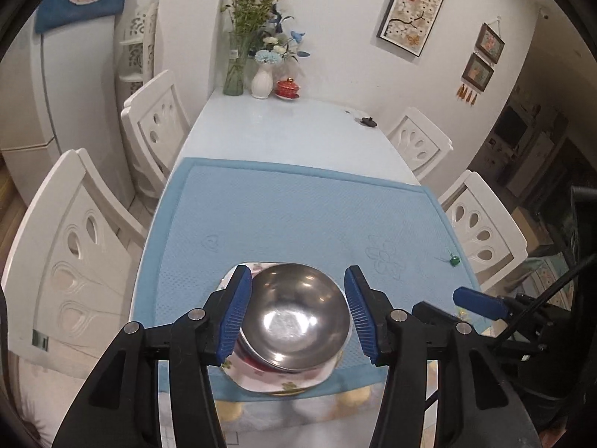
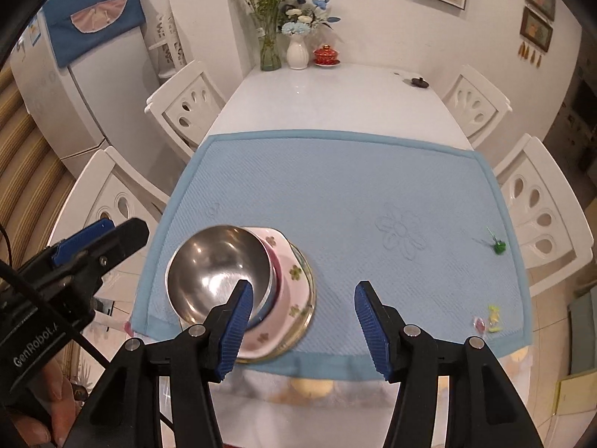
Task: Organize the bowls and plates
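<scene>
So the steel bowl (image 1: 298,313) sits on top of the stack, nested in a pink flowered bowl (image 2: 289,283), w/ a plate (image 2: 308,298) at the bottom whose rim pokes out on the right side. Whole stack is on the blue mat (image 1: 317,216), near edge, left-ish part of it.

Left gripper (image 1: 298,315) hangs right over the stack: in its own cam the steel bowl shows between the two blue pads, but the pads aren't pressing on it, there's a gap each side. Jaws partway apart, nothing gripped.

Right gripper (image 2: 304,323) is just to the right of the stack. Its left pad overlaps the steel bowl's rim in the pic, but I can't tell if it actually touches. Between its fingers is only bare mat. Also partway apart, empty.

From the right cam you can see the left gripper (image 2: 99,239) off at the left of the stack, w/ a person's hand (image 2: 48,403) on its handle.

Other stuff: a small green thing (image 2: 498,246) on the far right of the mat, some candy wrappers (image 2: 487,321) at the near right corner, well apart from the stack. Vases of flowers (image 1: 257,56) at the far end of the white table (image 1: 283,130).
</scene>
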The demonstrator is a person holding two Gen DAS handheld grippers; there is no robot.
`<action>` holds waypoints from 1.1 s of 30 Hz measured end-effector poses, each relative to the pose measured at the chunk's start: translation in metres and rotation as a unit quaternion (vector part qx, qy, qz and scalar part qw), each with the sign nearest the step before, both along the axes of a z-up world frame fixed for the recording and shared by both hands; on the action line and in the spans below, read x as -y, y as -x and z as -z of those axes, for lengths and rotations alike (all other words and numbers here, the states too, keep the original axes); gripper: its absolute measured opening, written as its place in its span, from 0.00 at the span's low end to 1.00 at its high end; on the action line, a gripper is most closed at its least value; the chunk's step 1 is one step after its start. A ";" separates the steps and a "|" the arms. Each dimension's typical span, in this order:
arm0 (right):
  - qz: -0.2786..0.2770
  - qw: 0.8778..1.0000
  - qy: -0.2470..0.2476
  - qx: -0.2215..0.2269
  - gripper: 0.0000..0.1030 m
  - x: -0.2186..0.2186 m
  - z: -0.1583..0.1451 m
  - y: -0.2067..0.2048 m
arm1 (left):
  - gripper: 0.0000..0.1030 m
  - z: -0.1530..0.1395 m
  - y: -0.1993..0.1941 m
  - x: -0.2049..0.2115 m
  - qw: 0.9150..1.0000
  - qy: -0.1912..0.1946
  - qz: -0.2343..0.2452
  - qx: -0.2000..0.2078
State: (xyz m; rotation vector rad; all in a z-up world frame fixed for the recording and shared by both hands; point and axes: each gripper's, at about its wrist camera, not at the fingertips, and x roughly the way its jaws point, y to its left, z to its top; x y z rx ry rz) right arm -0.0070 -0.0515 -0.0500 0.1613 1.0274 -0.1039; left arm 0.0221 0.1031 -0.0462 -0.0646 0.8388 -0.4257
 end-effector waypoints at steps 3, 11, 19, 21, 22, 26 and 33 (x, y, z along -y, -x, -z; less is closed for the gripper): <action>0.002 1.000 -0.008 -0.002 0.53 0.006 0.000 0.009 | 0.48 -0.003 0.011 0.007 1.000 -0.001 0.001 0.005; 0.001 1.000 -0.006 -0.001 0.53 0.008 0.000 0.024 | 0.48 -0.003 0.025 0.011 1.000 -0.002 -0.008 0.000; 0.001 1.000 -0.002 0.004 0.53 0.005 -0.001 0.026 | 0.58 -0.011 0.034 0.012 0.998 -0.049 -0.028 0.035; 0.002 1.000 -0.003 0.003 0.53 0.004 0.000 0.026 | 0.59 -0.013 0.034 0.011 0.997 -0.056 -0.030 0.038; 0.002 1.000 -0.003 0.002 0.53 0.003 0.001 0.026 | 0.59 -0.013 0.034 0.011 0.997 -0.059 -0.031 0.038; 0.001 1.000 -0.003 -0.005 0.53 0.000 0.003 0.025 | 0.59 -0.011 0.033 0.011 0.996 -0.073 -0.030 0.038; 0.004 1.000 -0.005 -0.015 0.53 -0.004 0.007 0.023 | 0.67 -0.013 0.032 0.007 0.994 -0.085 -0.046 0.055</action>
